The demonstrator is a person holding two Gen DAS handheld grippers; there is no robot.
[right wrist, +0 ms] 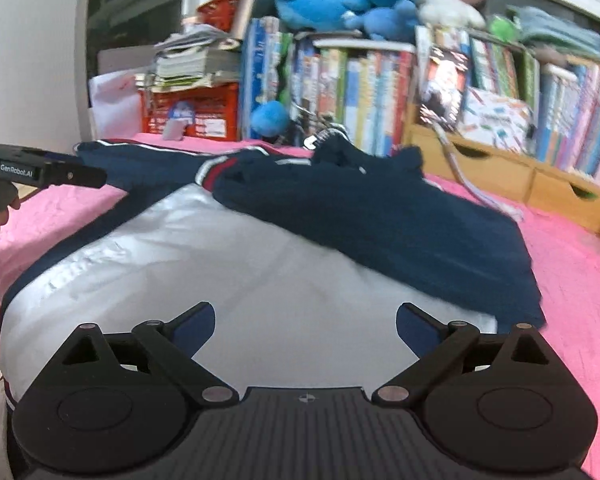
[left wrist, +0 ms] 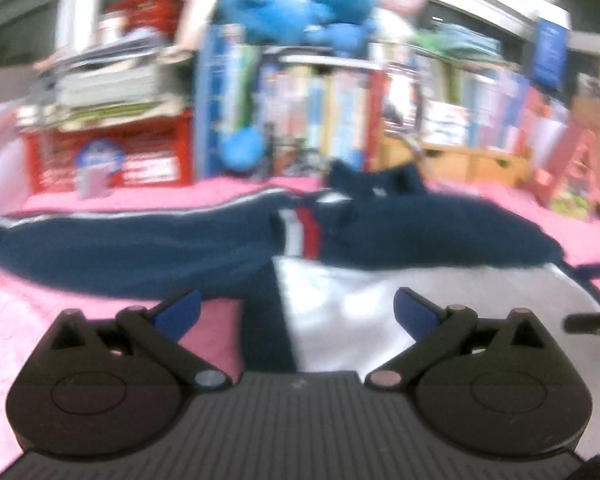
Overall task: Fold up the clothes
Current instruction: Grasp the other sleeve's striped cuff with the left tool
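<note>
Left wrist view motion-blurred; book spines (left wrist: 324,108) unreadable; jacket (right wrist: 220,280) hem cut off

Left wrist camera low over pink bedspread (left wrist: 100,200), facing bookshelf (left wrist: 340,112); right wrist camera close above jacket (right wrist: 260,264), same heading. Both share jacket, shelf, plush toys (right wrist: 332,0).

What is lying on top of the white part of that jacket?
A navy sleeve is folded across the jacket's white panel, covering its upper right. The panel beneath that fold cannot be seen. The pink bedspread lies under everything.
</note>
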